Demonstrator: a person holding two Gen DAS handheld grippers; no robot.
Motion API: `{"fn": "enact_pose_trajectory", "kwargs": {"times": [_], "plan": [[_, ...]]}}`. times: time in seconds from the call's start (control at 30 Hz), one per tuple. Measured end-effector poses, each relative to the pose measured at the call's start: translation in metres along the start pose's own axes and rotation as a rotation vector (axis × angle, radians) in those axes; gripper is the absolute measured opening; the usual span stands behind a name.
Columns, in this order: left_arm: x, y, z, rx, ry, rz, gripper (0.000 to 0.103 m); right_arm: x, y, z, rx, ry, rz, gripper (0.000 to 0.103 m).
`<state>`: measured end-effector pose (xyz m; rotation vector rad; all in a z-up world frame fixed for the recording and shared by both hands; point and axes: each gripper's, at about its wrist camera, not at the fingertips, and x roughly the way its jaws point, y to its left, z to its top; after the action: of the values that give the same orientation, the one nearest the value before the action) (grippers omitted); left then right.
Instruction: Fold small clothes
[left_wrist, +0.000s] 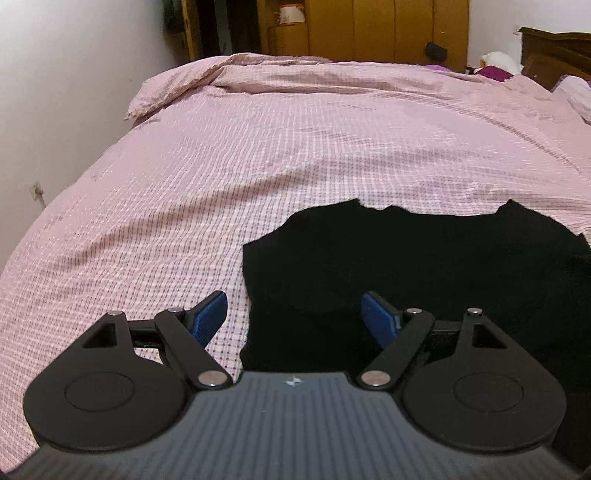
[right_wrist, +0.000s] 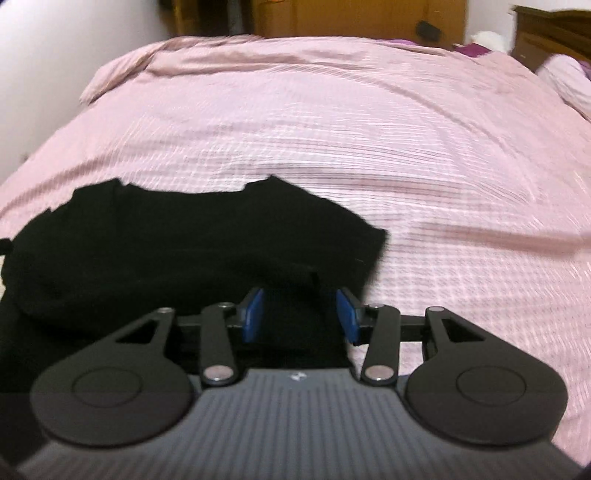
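Your left gripper (left_wrist: 293, 314) was wide open above the left edge of the black garment (left_wrist: 424, 266), gripping nothing. Your right gripper (right_wrist: 300, 314) stood partly open; the garment's right part lay between its blue pads (right_wrist: 255, 317), apparently unpinched. The garment was flat, very dark, with a neckline dip at its far edge. It lay on the pink checked bedcover (left_wrist: 258, 147). Beyond stood a wooden wardrobe (left_wrist: 369, 29) and a headboard (left_wrist: 554, 48).
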<state>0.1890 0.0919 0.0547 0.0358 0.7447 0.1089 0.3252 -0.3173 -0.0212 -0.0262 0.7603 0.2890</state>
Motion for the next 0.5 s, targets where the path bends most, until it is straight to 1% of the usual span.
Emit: {"fn": "enact_pose_trajectory", "kwargs": {"times": [0.07, 0.23, 0.4, 0.5], "plan": [[0.001, -0.002, 0.003, 0.010, 0.005, -0.026, 0.084, -0.008, -0.011, -0.004, 0.035, -0.004, -0.020, 0.046], [0.015, -0.007, 0.006, 0.024, 0.033, -0.042, 0.084, -0.013, -0.034, -0.015, 0.125, 0.003, -0.053, 0.046], [0.031, -0.005, 0.003, 0.022, 0.042, -0.017, 0.084, 0.001, -0.044, -0.023, 0.216, 0.006, 0.004, 0.046], [0.040, 0.000, 0.000, 0.002, 0.059, -0.003, 0.083, 0.011, -0.039, -0.020, 0.236, -0.020, 0.065, 0.046]]}}
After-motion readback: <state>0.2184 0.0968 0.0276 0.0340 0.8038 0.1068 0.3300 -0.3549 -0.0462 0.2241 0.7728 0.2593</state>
